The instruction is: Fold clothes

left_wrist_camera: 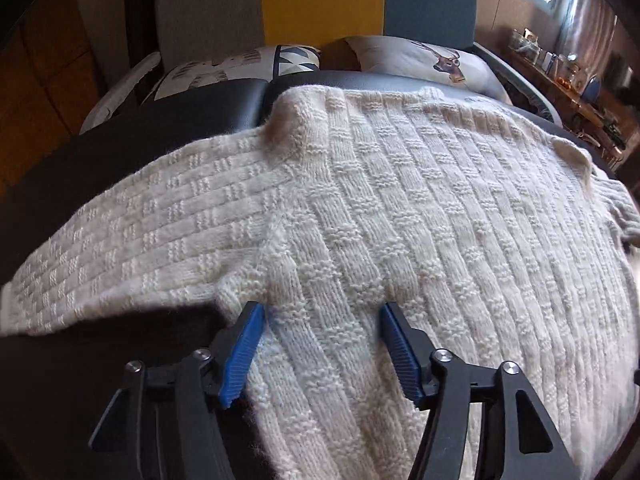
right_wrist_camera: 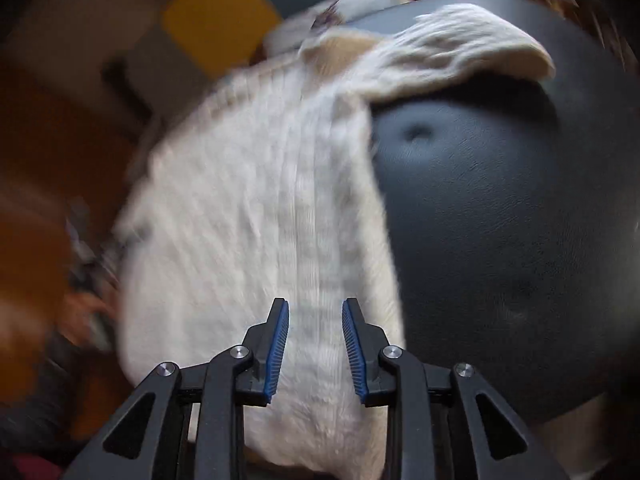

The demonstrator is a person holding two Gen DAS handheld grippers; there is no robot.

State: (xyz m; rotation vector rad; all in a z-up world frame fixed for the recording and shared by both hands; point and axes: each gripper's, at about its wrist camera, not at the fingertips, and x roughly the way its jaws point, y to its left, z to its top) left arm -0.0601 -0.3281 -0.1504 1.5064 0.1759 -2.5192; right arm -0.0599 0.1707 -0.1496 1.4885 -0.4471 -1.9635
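Note:
A cream knitted sweater (left_wrist_camera: 400, 200) lies spread flat on a black padded surface (left_wrist_camera: 120, 132), one sleeve (left_wrist_camera: 120, 240) stretched out to the left. My left gripper (left_wrist_camera: 320, 308) hovers open over the sweater at the armpit seam, its blue pads wide apart and the knit showing between them. The right wrist view is blurred. There my right gripper (right_wrist_camera: 315, 301) stands open above the sweater (right_wrist_camera: 248, 200) near its edge, pads apart and not pressing the knit. The other sleeve (right_wrist_camera: 460, 40) lies bent across the black surface (right_wrist_camera: 500, 200) at the top.
Two printed pillows (left_wrist_camera: 240, 64) (left_wrist_camera: 432, 60) lie beyond the sweater against a grey, yellow and teal headboard (left_wrist_camera: 320, 0). A cluttered wooden shelf (left_wrist_camera: 560, 68) runs along the right under a window. Bare black padding shows left of and behind the sweater.

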